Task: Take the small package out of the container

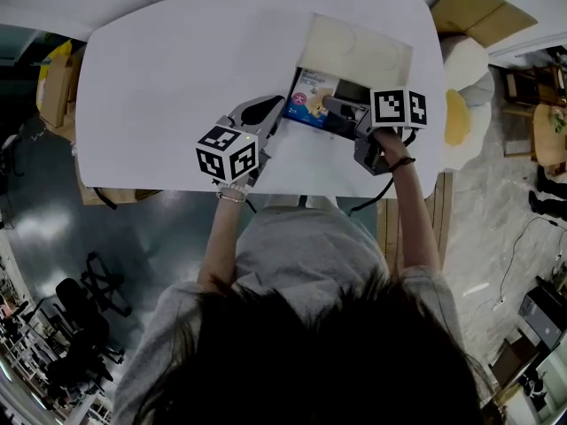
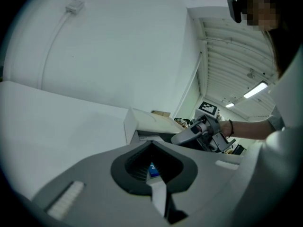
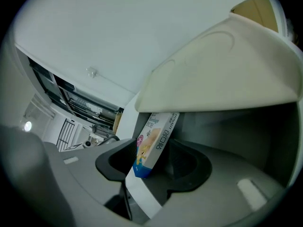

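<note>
Two tools are met at the package point(image 1: 312, 97), which is seen tilted at the open mouth of the container point(image 1: 359, 47), just under its raised lid and above the bench point(image 1: 168, 69). One blue corner is clamped by the left tool point(image 1: 282, 112). The jaws of the right tool point(image 3: 156, 167) are spread wide, with the package between them, unsqueezed.

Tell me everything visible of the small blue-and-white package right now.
The small blue-and-white cardboard package is a slim rectangular box: white face with a pale cartoon figure and print, blue at its lower end. It stands tilted at the mouth of the cream plastic container, top end under the raised lid. The right tongs stand open around it. The left tongs reach its left edge; contact unclear.
</note>
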`<action>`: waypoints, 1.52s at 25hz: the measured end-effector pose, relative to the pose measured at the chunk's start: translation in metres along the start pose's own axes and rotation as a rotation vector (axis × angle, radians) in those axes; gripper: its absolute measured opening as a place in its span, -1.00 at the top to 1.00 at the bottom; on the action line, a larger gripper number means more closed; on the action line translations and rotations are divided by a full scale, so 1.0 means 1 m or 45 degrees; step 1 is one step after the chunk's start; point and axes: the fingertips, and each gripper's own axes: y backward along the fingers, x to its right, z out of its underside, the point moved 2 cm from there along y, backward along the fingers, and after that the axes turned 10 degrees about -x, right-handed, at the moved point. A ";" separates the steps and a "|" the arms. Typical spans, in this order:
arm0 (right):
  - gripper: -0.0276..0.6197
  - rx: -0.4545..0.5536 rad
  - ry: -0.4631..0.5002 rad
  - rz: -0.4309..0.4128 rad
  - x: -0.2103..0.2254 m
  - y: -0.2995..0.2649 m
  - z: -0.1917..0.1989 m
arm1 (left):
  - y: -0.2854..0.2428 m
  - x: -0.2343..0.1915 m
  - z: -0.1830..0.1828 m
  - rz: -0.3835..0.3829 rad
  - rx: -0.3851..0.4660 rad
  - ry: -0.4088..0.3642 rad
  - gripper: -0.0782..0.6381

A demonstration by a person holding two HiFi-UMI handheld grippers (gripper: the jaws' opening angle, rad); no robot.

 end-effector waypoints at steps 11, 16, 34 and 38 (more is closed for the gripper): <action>0.20 -0.130 -0.128 -0.099 0.007 -0.014 0.000 | -0.001 -0.002 -0.001 0.002 0.002 0.010 0.81; 0.34 -0.166 -0.194 -0.176 0.007 -0.020 0.000 | 0.000 -0.002 0.000 0.008 -0.001 0.018 0.81; 0.55 -0.176 -0.345 -0.277 0.006 -0.012 -0.003 | 0.003 -0.001 0.000 0.004 0.017 0.038 0.81; 0.55 -0.170 -0.352 -0.292 0.007 -0.011 -0.004 | 0.005 0.000 0.000 -0.003 0.021 0.039 0.81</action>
